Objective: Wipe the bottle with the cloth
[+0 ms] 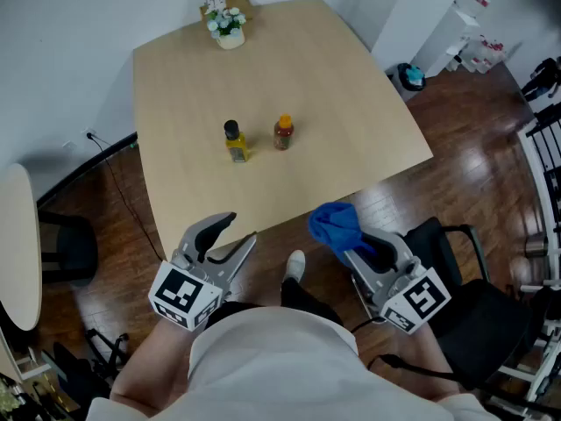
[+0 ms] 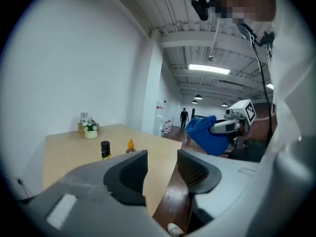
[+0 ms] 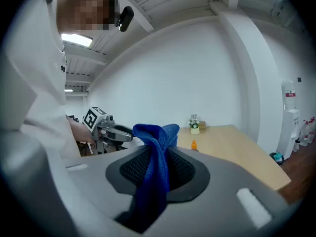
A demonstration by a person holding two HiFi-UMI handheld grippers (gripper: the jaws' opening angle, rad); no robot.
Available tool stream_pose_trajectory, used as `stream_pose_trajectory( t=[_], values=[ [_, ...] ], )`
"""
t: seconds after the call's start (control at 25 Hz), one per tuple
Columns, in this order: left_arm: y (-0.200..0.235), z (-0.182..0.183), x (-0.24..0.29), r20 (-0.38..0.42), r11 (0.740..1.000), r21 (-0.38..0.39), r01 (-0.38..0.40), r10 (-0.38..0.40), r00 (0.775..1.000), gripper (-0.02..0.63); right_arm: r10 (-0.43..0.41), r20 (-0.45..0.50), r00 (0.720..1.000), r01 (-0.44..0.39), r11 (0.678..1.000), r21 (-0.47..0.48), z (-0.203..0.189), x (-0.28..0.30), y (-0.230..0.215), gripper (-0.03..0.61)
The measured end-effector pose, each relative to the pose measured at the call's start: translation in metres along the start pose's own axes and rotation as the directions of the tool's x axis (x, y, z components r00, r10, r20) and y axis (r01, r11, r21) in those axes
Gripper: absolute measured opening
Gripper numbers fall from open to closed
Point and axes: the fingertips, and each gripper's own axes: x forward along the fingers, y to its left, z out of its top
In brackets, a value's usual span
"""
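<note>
Bottle labels (image 1: 237, 151) too small to read; round table (image 1: 17, 244) cut off at left.

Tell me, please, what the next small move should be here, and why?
Probably reach the open, empty left tongs forward to steady a bottle: the right tongs clamp the blue cloth, while the black-capped bottle and orange-capped bottle stand untouched on the table, beyond both tongs.

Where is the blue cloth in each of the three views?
Head view: blue cloth lower right, at the table's near edge.
Left gripper view: right of centre.
Right gripper view: centre, clamped in the right gripper.
Shared landmark: flower pot at the table's far end.
</note>
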Motion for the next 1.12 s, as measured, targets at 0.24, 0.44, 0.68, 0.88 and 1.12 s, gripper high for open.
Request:
stream_pose_trajectory(
  t=[0.24,0.44,0.68,0.88,1.12],
  values=[
    [0.031,0.016,0.09,-0.007,0.998,0.001,-0.07,0.07,0.998,0.199,0.016,-0.014,1.0,-0.015,1.0,0.017,-0.007,-0.002,-0.066,0.098],
    [0.072,0.006,0.162,-0.033,0.993,-0.002,-0.118,0.118,0.993,0.201,-0.004,-0.019,1.0,0.005,0.999,0.042,-0.01,0.004,-0.089,0.098],
    [0.124,0.0,0.24,-0.044,0.98,-0.013,-0.2,0.2,0.979,0.223,-0.071,-0.053,0.996,0.075,0.995,0.071,-0.014,-0.006,-0.098,0.098],
    [0.15,-0.016,0.277,-0.084,0.972,-0.038,-0.231,0.228,0.97,0.23,-0.126,-0.087,0.988,0.133,0.987,0.085,-0.014,-0.014,-0.11,0.098],
    [0.156,-0.022,0.3,-0.092,0.979,-0.037,-0.201,0.196,0.976,0.229,-0.148,-0.113,0.983,0.159,0.982,0.098,-0.014,-0.013,-0.124,0.099]
  ],
)
